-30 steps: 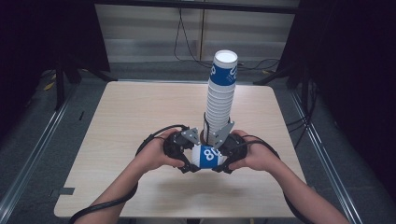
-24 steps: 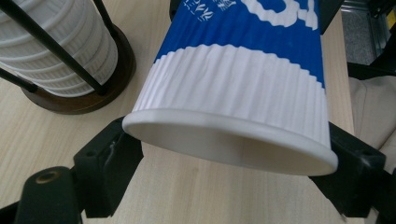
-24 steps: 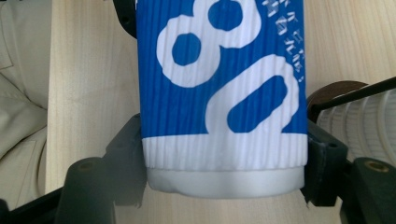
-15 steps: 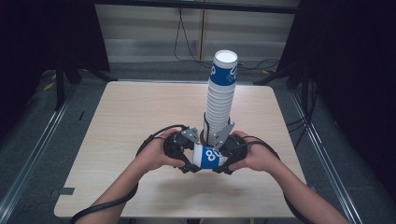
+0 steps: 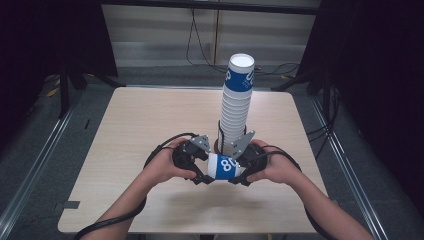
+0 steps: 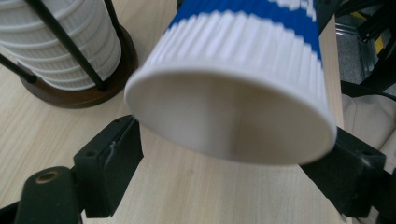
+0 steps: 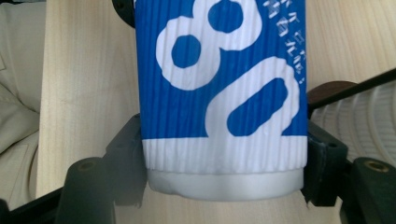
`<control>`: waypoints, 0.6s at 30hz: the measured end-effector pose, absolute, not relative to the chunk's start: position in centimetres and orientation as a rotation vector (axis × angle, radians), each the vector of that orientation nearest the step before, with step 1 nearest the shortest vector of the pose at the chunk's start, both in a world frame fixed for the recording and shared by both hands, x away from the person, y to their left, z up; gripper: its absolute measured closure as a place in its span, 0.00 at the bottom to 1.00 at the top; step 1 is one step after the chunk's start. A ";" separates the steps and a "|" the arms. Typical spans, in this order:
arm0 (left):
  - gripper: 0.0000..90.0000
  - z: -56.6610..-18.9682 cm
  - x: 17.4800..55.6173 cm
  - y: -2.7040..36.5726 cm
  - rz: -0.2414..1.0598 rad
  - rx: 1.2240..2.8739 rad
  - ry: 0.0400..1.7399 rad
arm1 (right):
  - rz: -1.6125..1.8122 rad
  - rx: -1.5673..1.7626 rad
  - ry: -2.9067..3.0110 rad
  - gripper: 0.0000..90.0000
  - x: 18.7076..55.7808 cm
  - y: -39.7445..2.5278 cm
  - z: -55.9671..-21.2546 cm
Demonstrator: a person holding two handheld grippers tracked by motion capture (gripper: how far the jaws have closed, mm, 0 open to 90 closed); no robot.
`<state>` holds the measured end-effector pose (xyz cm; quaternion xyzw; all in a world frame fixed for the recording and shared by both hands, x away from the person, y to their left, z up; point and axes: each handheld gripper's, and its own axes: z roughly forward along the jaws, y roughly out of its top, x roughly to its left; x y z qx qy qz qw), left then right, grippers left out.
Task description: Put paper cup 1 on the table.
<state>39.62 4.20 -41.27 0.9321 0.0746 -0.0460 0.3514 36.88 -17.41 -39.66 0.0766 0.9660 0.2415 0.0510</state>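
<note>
Blue and white, the ribbed paper cup [image 5: 223,167] lies on its side just in front of the tall cup stack [image 5: 236,107], above the bench [image 5: 130,120]; the left gripper [image 5: 199,172] has its fingers closed on the cup's open rim and the right gripper [image 5: 239,172] has its fingers closed on the cup's base end. The step in hand seems to be passing one cup between the hands near the stack; next, I think, one gripper must let go while the other keeps a firm hold. On the cup a large white "80" can be read, and the small writing beside it is too fine to read.
</note>
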 end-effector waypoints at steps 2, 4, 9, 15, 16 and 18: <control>0.18 -41.3 39.8 4.5 -0.107 2.399 0.210 | 0.742 0.248 2.933 0.34 36.9 -17.8 -39.6; 0.18 -41.3 39.8 4.8 -0.102 2.384 0.211 | 0.761 0.280 2.930 0.33 36.9 -18.1 -39.6; 0.18 -41.2 39.8 5.2 -0.098 2.356 0.221 | 0.803 0.323 2.918 0.33 37.1 -18.9 -39.7; 0.18 -41.3 40.0 5.7 -0.104 2.324 0.210 | 0.851 0.360 2.903 0.33 37.2 -19.5 -39.7; 0.18 -41.4 40.0 5.7 -0.107 2.314 0.220 | 0.856 0.366 2.898 0.33 37.2 -19.7 -39.7; 0.18 -41.4 40.0 5.6 -0.098 2.312 0.216 | 0.870 0.381 2.895 0.33 37.4 -19.9 -39.7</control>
